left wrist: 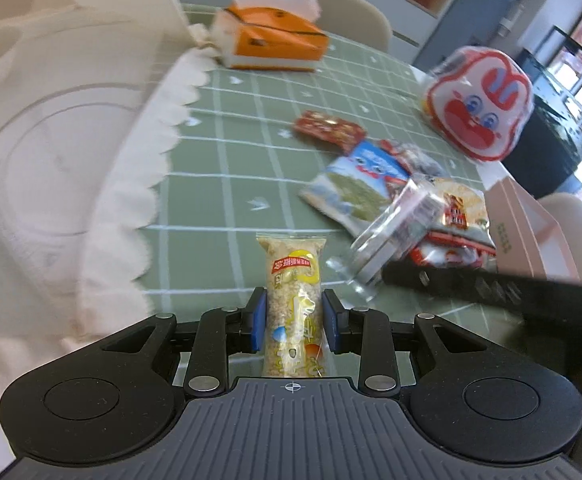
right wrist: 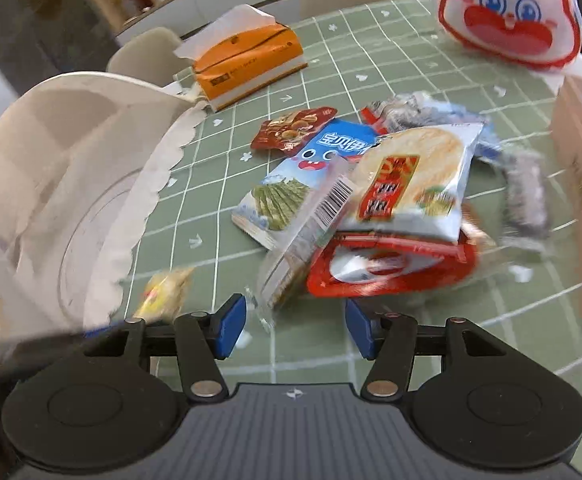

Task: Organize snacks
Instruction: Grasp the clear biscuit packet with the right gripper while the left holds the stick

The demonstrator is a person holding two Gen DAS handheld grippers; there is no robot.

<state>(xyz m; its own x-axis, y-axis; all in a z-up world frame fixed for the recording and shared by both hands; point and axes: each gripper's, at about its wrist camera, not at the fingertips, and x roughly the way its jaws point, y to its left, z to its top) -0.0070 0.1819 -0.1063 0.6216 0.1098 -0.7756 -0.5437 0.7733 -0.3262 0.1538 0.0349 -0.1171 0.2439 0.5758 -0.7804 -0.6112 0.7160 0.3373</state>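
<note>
- The left gripper [left wrist: 294, 322] clamps a long clear packet of puffed-rice bar [left wrist: 294, 304] between its blue pads, the packet standing upright above a green checked tablecloth [left wrist: 227, 160].
- The right gripper [right wrist: 295, 328] hovers with its jaws parted and nothing between them — a clear-wrapped cracker packet [right wrist: 307, 240] lies just beyond its tips.
- A loose heap of snacks sits mid-table: a blue seaweed pack [right wrist: 291, 184], a rice-cracker bag [right wrist: 415, 176] lying over a red-rimmed pack [right wrist: 391, 268], and a small dark-red pouch [right wrist: 291, 128] beside them.
- A white divided tray [right wrist: 51, 152] on a scalloped cloth fills the left side of both views.
- Farther back stand an orange tissue box [right wrist: 247, 64] and a red-and-white rabbit-faced bag [right wrist: 511, 8].
</note>
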